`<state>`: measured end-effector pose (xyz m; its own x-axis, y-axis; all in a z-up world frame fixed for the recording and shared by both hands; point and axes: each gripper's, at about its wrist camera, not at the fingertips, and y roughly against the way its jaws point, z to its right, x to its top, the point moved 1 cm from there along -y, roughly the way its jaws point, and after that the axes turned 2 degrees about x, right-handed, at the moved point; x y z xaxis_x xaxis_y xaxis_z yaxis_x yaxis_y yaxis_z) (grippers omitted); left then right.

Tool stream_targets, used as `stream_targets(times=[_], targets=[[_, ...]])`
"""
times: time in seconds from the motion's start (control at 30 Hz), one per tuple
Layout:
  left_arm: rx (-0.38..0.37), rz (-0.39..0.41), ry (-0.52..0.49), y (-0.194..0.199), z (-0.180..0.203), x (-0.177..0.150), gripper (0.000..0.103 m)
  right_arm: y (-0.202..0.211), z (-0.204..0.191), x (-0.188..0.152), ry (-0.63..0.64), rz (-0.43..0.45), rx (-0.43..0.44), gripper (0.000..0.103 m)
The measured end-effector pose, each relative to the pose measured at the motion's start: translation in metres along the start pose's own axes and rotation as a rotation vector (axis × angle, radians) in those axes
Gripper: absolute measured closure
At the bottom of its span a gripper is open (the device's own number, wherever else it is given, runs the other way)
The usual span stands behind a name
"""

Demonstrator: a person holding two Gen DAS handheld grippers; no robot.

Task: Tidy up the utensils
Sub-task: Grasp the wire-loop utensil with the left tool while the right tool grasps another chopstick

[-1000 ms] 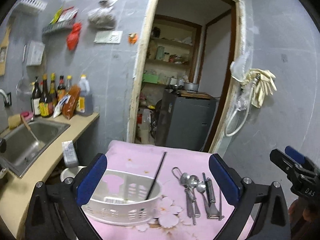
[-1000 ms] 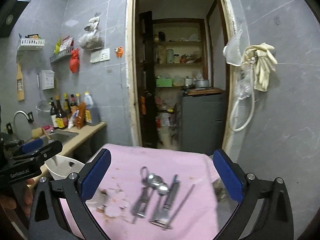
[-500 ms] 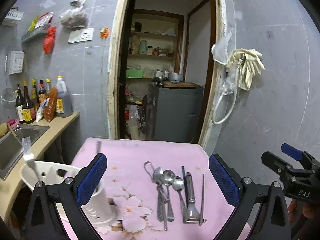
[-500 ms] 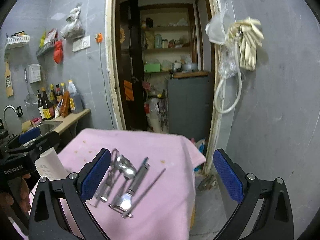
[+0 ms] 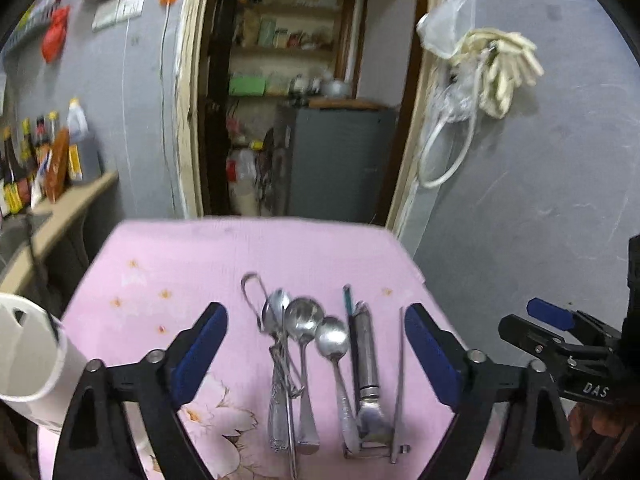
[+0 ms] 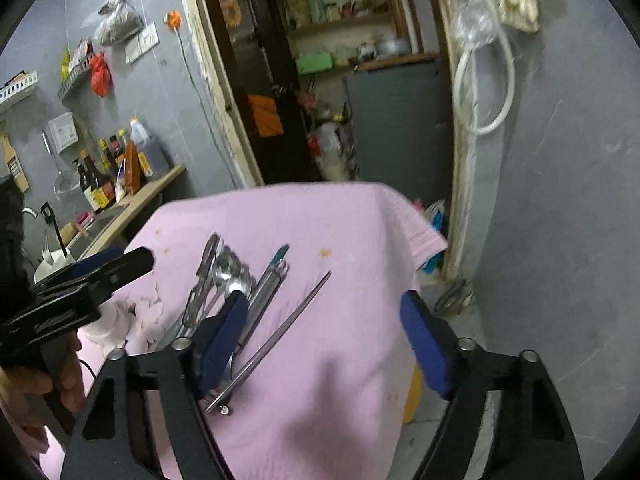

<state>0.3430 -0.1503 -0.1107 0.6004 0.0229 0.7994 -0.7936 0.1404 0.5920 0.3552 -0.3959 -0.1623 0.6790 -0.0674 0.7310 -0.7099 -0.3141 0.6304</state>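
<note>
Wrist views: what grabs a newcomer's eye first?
The row of metal utensils lying side by side on the pink cloth: spoons, a peeler, a thin chopstick at the right end. The left gripper frames that row, the right gripper the lone chopstick; both sets of jaws have just been closing, pressing on nothing. A white holder sits at the cloth's left edge.

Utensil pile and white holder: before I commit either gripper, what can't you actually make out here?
- White holder: cut off by the left wrist view's left edge; inside not visible.
- Spoons: in the right wrist view, handles hidden behind the right gripper.
- Wire utensil: tangled under the spoon handles, blurred; type unclear.
- Whether the left gripper touches the cloth: cannot tell.
</note>
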Motion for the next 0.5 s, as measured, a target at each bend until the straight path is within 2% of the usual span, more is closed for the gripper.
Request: stream_targets(times=[0.2,0.43,0.5], targets=[[0.045,-0.117,0.078,-0.047,-0.018,-0.004,0.034,-0.048,-0.005,-0.007,-0.029,-0.093,0.035,0.057],[0.059,-0.197,0.195,-0.091,-0.040,-0.004,0.040,-0.090,-0.014,-0.010,-0.054,-0.186,0.024,0.076],[0.060,-0.204,0.209,-0.098,-0.043,-0.003,0.041,-0.101,-0.020,-0.014,-0.055,-0.214,0.012,0.077]])
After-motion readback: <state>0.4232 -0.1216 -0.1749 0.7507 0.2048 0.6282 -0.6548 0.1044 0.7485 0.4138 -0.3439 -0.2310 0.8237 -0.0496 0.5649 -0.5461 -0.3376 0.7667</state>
